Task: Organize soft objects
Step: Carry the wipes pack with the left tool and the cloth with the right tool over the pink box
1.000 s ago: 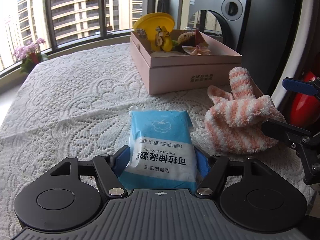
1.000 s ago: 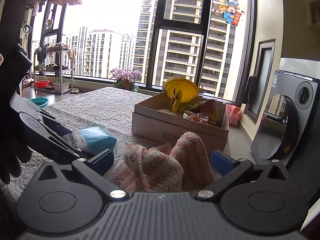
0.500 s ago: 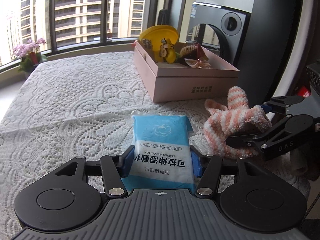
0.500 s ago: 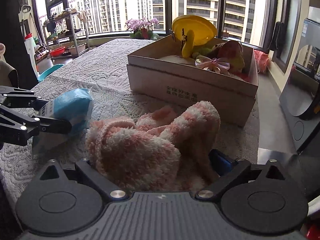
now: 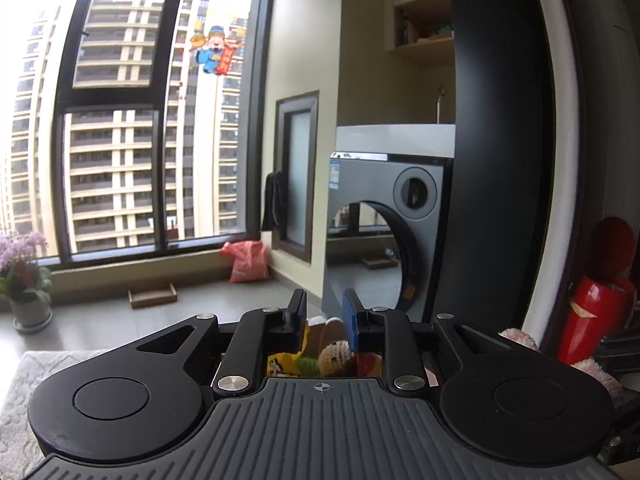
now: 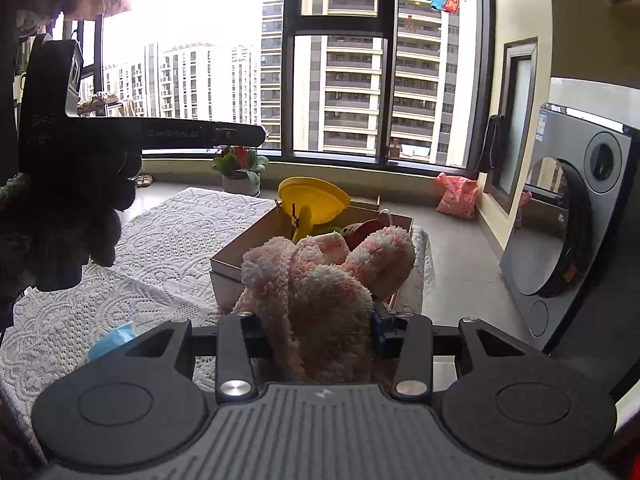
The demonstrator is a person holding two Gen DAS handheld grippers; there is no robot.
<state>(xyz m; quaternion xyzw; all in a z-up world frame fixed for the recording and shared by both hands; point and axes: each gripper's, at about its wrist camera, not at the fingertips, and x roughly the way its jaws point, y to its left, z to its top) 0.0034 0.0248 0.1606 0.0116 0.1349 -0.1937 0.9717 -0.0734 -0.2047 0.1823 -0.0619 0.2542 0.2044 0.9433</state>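
Note:
My right gripper (image 6: pixel 316 320) is closing, and its pads press on a fluffy pink-and-white striped cloth (image 6: pixel 320 280), held bunched above the lace-covered table (image 6: pixel 160 248). My left gripper (image 5: pixel 324 312) is raised and points out over the room. Its jaws are closing to a narrow gap with nothing between them. In the right wrist view the left gripper (image 6: pixel 260 134) shows side-on at upper left, held by a gloved hand (image 6: pixel 80 200). The blue wet-cotton packet (image 6: pixel 110 340) lies on the table, free of both grippers. The pink box (image 6: pixel 248 248) of soft toys stands behind the cloth.
A yellow disc-shaped toy (image 6: pixel 312 200) sticks out of the box. A washing machine (image 6: pixel 580 220) stands to the right beyond the table edge. A flower pot (image 6: pixel 240 172) sits by the window. A red canister (image 5: pixel 600 300) is at the far right.
The left gripper rose and tilted up off the blue packet, which stayed on the table, and its jaws narrowed. The right gripper's jaws closed on the pink cloth and lifted it.

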